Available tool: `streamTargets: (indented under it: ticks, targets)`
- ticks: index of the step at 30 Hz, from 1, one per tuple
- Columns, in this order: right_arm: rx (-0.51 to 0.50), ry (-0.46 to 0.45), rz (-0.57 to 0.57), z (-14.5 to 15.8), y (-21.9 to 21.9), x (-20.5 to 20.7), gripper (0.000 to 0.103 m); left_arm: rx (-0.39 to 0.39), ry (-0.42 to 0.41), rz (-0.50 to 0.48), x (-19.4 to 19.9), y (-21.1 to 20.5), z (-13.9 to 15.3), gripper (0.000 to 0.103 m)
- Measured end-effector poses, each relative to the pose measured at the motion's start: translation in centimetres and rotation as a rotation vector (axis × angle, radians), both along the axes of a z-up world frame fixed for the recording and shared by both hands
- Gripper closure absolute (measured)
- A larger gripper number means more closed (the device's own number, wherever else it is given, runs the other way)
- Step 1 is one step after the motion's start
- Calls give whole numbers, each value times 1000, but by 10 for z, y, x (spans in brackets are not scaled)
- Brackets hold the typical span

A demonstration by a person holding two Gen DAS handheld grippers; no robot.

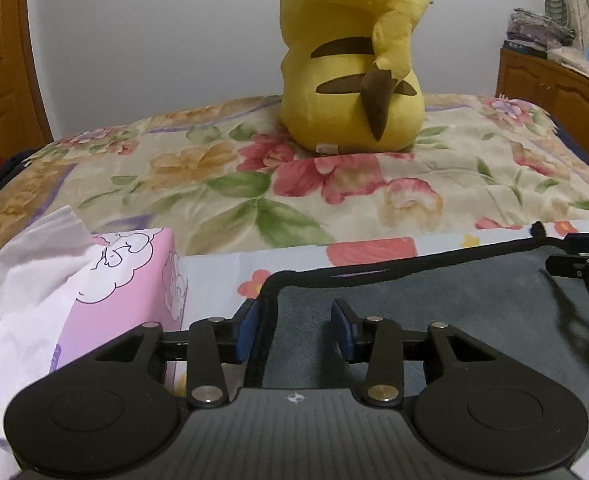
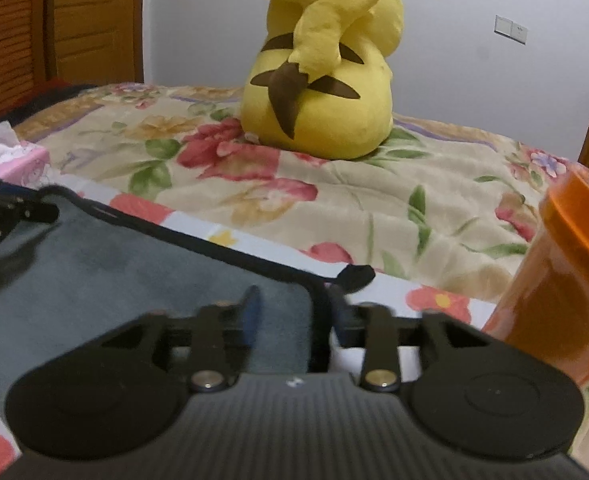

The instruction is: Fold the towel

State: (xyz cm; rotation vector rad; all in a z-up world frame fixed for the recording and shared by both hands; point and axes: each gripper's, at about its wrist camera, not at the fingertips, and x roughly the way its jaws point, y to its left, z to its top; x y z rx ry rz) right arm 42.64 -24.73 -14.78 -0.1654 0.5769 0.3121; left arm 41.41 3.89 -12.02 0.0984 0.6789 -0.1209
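Observation:
A dark grey towel (image 1: 434, 312) with black trim lies flat on the flowered bed sheet; it also shows in the right wrist view (image 2: 134, 272). My left gripper (image 1: 296, 330) is open, its blue-padded fingers (image 1: 246, 330) straddling the towel's left edge near the far left corner. My right gripper (image 2: 294, 316) is open and straddles the towel's right edge near the far right corner, where a small black loop (image 2: 356, 274) sticks out. Each gripper shows at the edge of the other's view: the right one (image 1: 586, 268) and the left one (image 2: 10, 212).
A pink tissue box (image 1: 122, 280) with white tissue sticking out stands just left of the left gripper. An orange plastic jar (image 2: 562, 280) stands right of the right gripper. A large yellow plush toy (image 1: 354, 64) sits on the floral quilt (image 1: 214, 184) behind. Wooden cabinets flank the bed.

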Motion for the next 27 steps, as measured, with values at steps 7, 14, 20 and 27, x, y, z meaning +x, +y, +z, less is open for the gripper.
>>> streamTargets:
  ticks: [7,14,20,27]
  targets:
    - [48,7,-6,18,-3,-19,55,-3,7,-46,-25,-5,19,43]
    - [89,5,-13,44,-9,-55,51,-6,9,-78,-61,-12,41,32]
    - [104,-3,-31,63,-15,-86,41,6,-3,-96,-94,-16,62,18]
    - [121,-18,-46,82,-21,-118,32,42,-37,-98,-128,-14,89,4]
